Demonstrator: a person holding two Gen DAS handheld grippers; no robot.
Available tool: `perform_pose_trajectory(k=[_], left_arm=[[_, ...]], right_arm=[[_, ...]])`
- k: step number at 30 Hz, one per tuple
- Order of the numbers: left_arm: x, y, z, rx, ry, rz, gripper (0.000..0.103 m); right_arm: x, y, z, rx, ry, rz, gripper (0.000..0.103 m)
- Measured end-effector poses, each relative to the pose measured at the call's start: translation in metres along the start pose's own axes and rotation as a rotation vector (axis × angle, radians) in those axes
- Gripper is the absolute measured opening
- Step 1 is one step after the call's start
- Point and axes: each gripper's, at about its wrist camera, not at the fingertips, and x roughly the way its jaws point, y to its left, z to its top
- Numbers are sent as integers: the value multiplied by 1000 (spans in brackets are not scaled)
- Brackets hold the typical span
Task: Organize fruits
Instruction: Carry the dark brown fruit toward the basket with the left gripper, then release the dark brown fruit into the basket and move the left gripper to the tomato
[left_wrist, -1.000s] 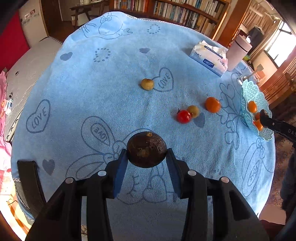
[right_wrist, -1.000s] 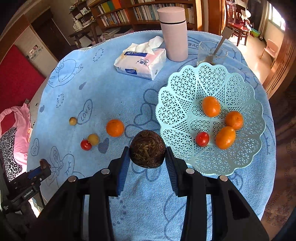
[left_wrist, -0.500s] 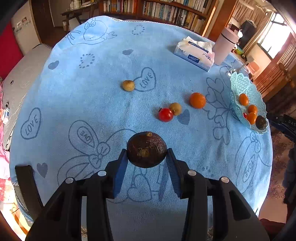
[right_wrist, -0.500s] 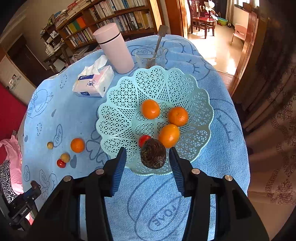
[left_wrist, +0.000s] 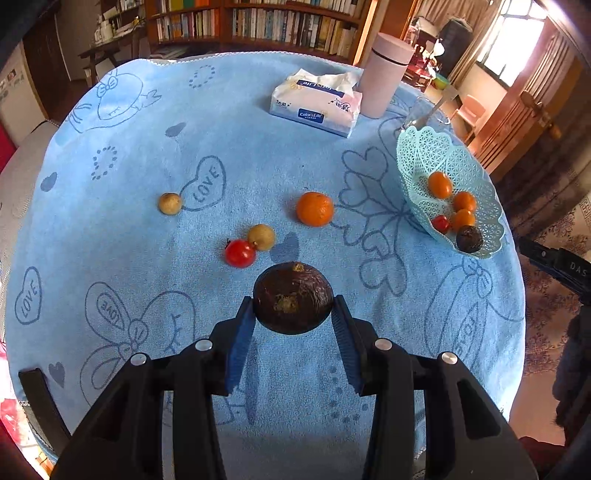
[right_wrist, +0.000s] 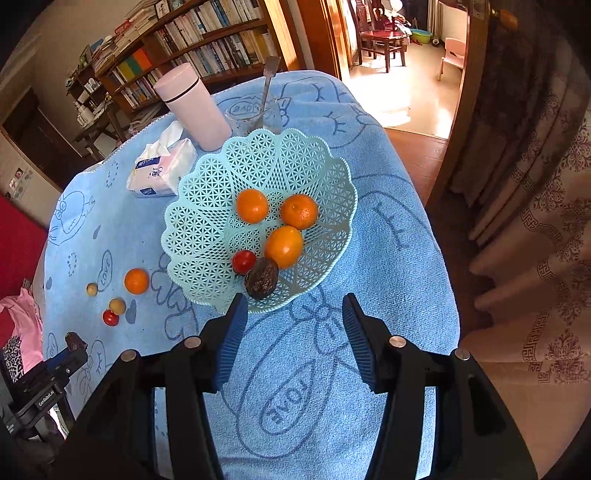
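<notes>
My left gripper (left_wrist: 293, 308) is shut on a dark brown round fruit (left_wrist: 293, 297), held above the blue cloth. On the cloth lie an orange (left_wrist: 314, 208), a red tomato (left_wrist: 240, 253) and two small tan fruits (left_wrist: 261, 237) (left_wrist: 170, 203). The mint lattice basket (right_wrist: 207, 206) holds three oranges (right_wrist: 283, 246), a red tomato (right_wrist: 243, 261) and a second dark fruit (right_wrist: 261, 283) near its front rim. My right gripper (right_wrist: 293, 325) is open and empty, just in front of the basket. The basket also shows in the left wrist view (left_wrist: 428, 155).
A tissue pack (left_wrist: 314, 101), a pink tumbler (left_wrist: 384, 74) and a glass with a spoon (right_wrist: 255, 114) stand behind the basket. The round table's edge drops off right of the basket. The left gripper also appears in the right wrist view (right_wrist: 72, 343).
My right gripper let its dark fruit go into the basket, opened wide and drew back. My left gripper moved toward the loose fruits, still holding its fruit.
</notes>
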Motion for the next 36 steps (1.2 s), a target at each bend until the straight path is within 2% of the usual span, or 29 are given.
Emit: perform_pose_trajectory(k=[13,22,25,26,27,36], left_arm=[[28,-97,45,177,-13,-73,43],[52,-141,75,243,-19,-97,43],[55,-146,82,230,-26,-101,48],[53,-146,84,218,-33,-98,60],[51,-143,86,203,-45,-96,63],[43,-106,70,136,-23,-51,63]], right_arm=[[-21,-63,-31,75,7,-47,55],[-30,-96,-53,117,22,-97,55],[-31,-100,-56,122,26,-104,55],[-31,-100,-57,121,26,-104,55],[-31,-100,-57,119,26,-105,55],[-22,-75,-50,56,35,-62,55]])
